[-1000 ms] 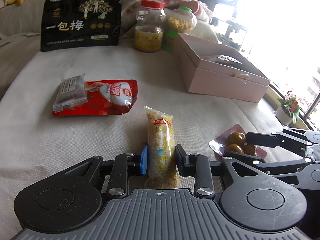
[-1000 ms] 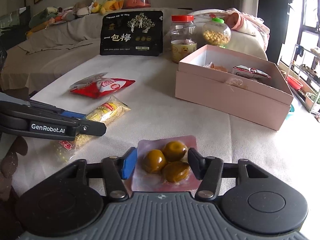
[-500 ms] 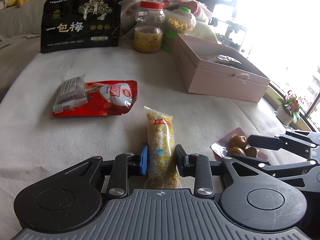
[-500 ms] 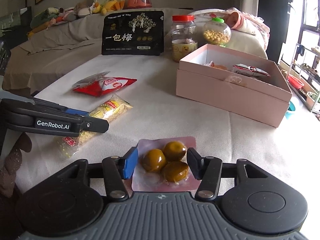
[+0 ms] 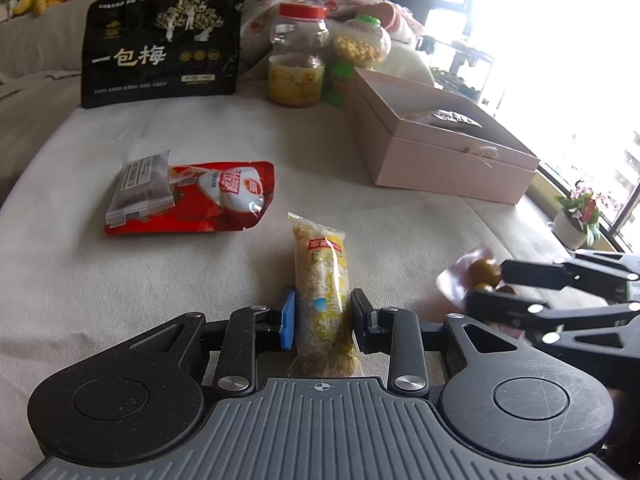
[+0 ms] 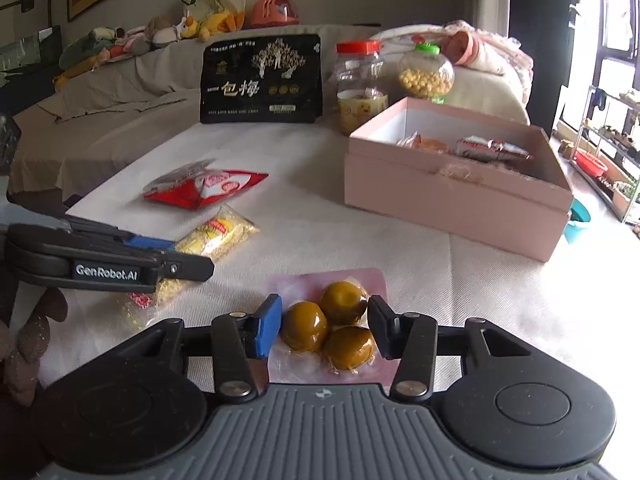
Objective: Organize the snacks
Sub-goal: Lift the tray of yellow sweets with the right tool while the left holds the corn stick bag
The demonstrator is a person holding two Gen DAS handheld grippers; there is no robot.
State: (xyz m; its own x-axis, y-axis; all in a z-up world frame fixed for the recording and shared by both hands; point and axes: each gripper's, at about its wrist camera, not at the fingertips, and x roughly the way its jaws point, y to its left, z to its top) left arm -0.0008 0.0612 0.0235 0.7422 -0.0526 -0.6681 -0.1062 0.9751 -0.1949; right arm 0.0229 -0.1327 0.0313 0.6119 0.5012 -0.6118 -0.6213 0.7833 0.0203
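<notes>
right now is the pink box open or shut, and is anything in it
Open: the pink box has no lid on, and its white inner wall shows. Not empty: a few wrapped snacks lie inside.

Two grippers are in the scene, the left gripper (image 5: pixel 322 318) and the right gripper (image 6: pixel 324 326), one snack pack between the fingers of each. The pack (image 6: pixel 328 320) in the right one holds three brown glazed balls. One long yellow grain bar (image 5: pixel 323 288) sits in the left one. Farther left lie two flat packets, one red pouch (image 5: pixel 208 200) and one clear-wrapped dark packet (image 5: pixel 140 186) on top of it. At the far side stand one black bag (image 5: pixel 162 48) and two jars, one red-lidded (image 5: pixel 298 58) and one green-lidded (image 5: pixel 362 42). One open pink box (image 6: pixel 456 192) sits right, with at least two wrapped snacks visible inside.
</notes>
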